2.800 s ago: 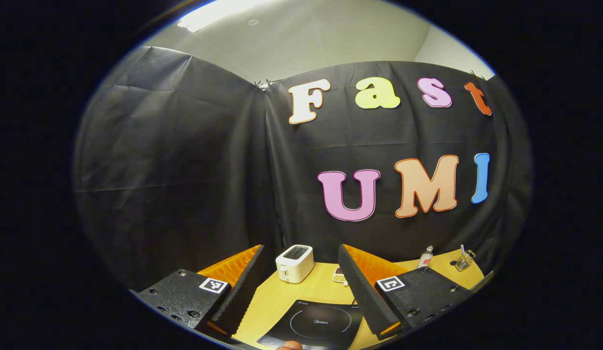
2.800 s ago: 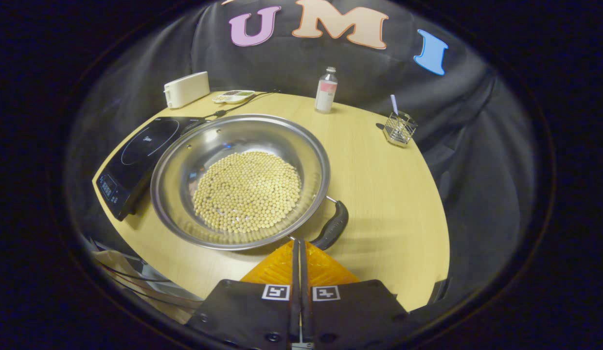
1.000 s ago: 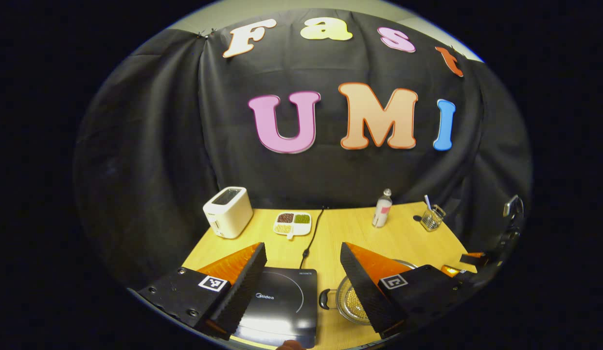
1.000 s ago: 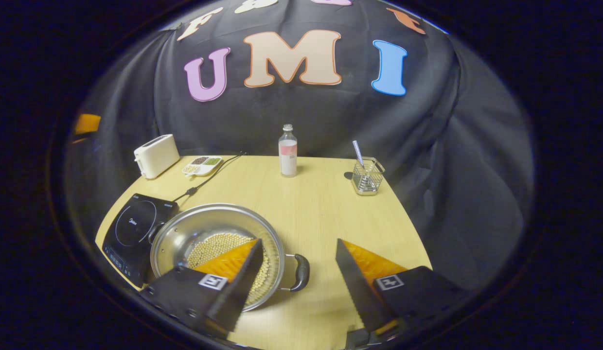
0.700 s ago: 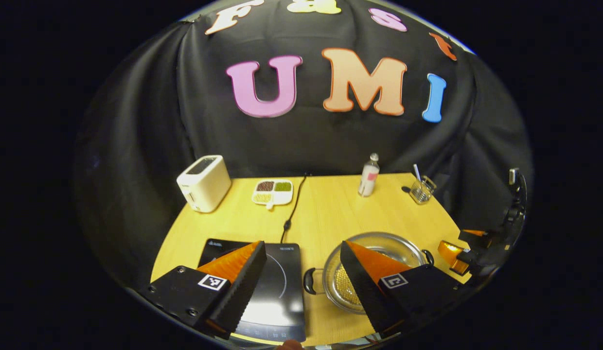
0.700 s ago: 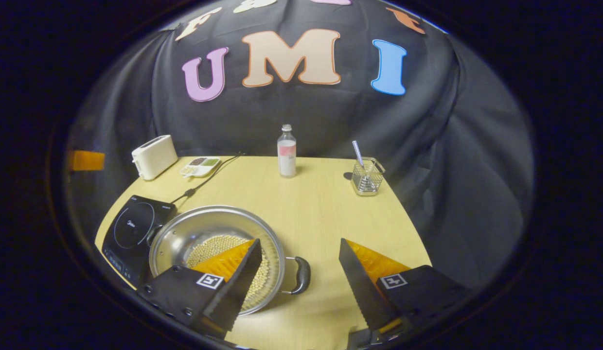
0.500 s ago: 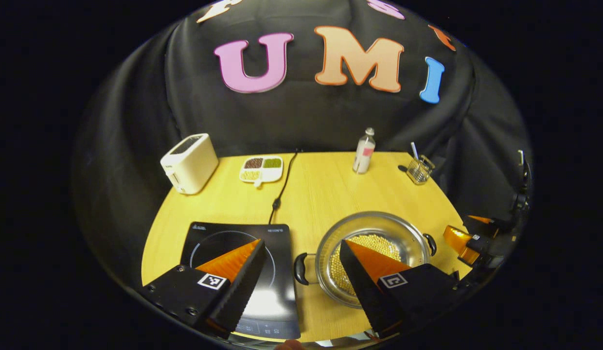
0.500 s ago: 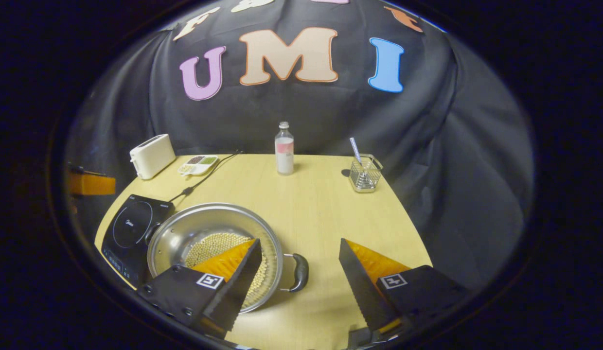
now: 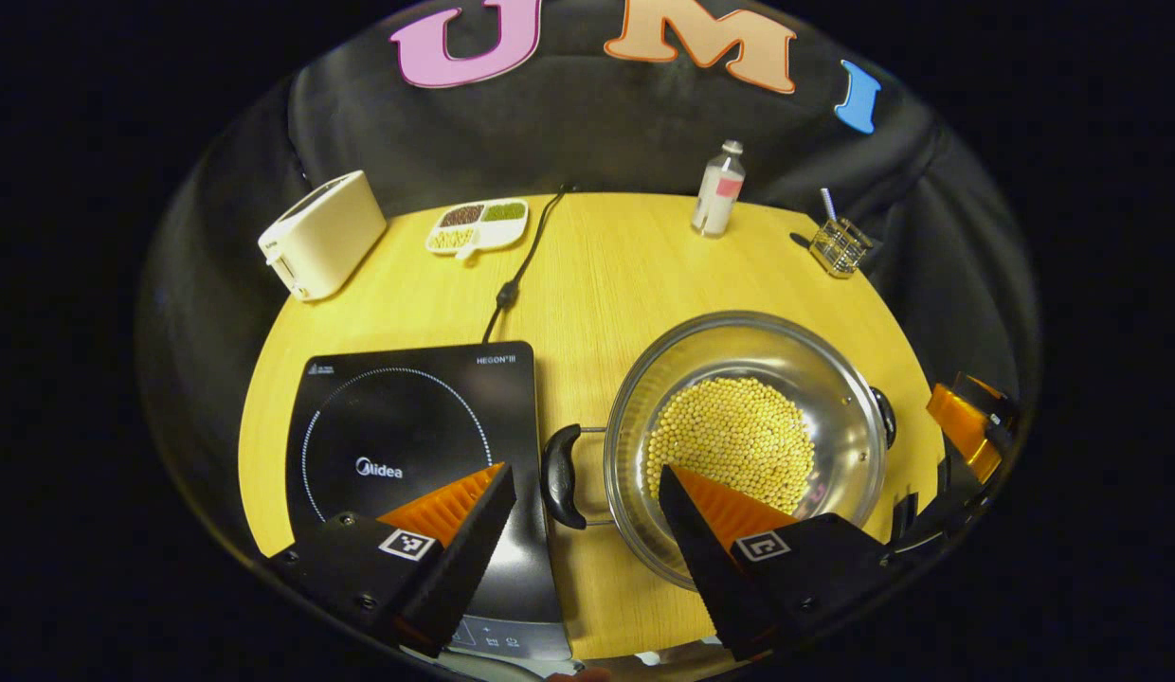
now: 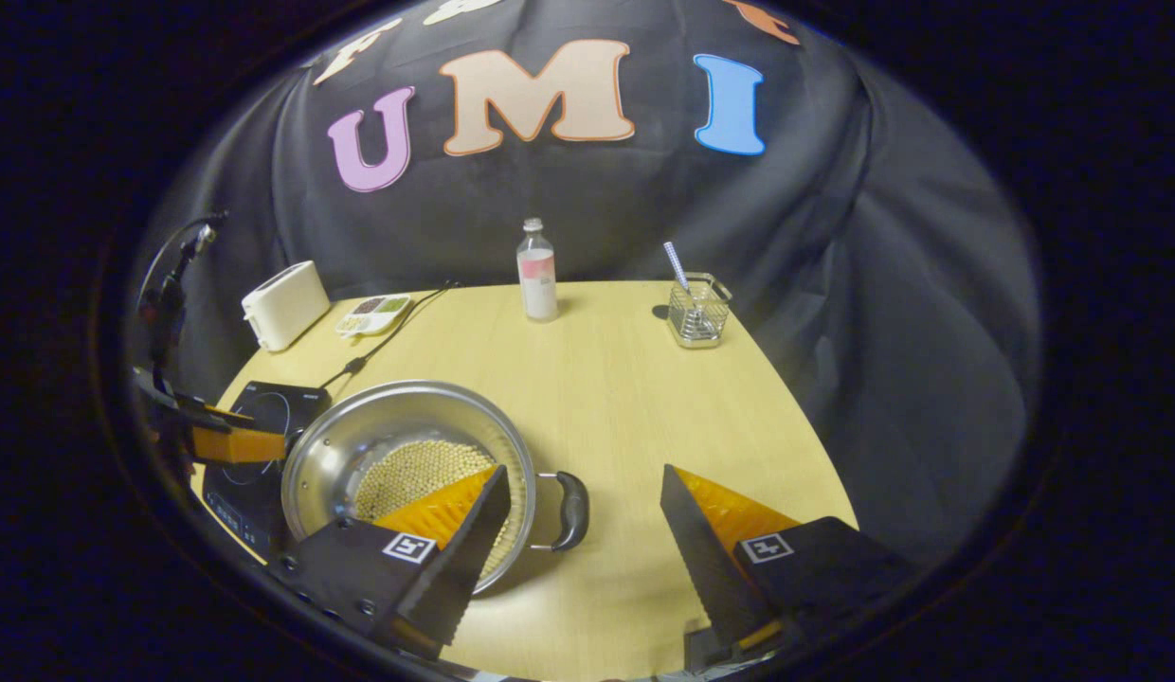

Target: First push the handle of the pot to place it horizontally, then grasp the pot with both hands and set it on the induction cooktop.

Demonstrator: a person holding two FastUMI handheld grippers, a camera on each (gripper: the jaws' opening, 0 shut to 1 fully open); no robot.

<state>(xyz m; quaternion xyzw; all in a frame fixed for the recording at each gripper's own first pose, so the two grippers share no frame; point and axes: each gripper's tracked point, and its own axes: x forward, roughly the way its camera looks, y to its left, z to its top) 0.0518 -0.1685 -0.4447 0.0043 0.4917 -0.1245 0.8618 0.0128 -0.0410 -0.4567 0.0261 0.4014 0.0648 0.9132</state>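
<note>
In the left gripper view the left tongs (image 9: 587,493) stand wide apart at the bottom of the frame, holding nothing. Between their two fingers lies the pot's black left handle (image 9: 560,463). The steel pot (image 9: 834,398) sits on the desk (image 9: 606,275) in the lower right part of the frame, with a layer of yellow soybeans (image 9: 734,438) in its bottom. Its second handle (image 9: 884,415) shows at the right rim, so the two handles lie along a level line across the frame. The black induction cooktop (image 9: 407,426) lies just beside the pot, in the lower left; the left handle reaches its right edge. At the far right edge of this view the right tongs (image 9: 967,436) show, near the right handle.

Along the upper part of the desk stand a cream toaster (image 9: 320,234) at upper left, a divided dish of grains (image 9: 478,224), the cooktop's black cord (image 9: 521,270), a small bottle (image 9: 718,188) and a wire holder (image 9: 840,245) at upper right.

In the right gripper view the right tongs (image 10: 586,516) are also wide and hold nothing, with the pot's right handle (image 10: 569,510) between their fingers, nearer the left one. The pot (image 10: 360,445) sits in the lower left of that frame, and the left tongs (image 10: 223,440) appear at the left edge over the cooktop (image 10: 265,403).
</note>
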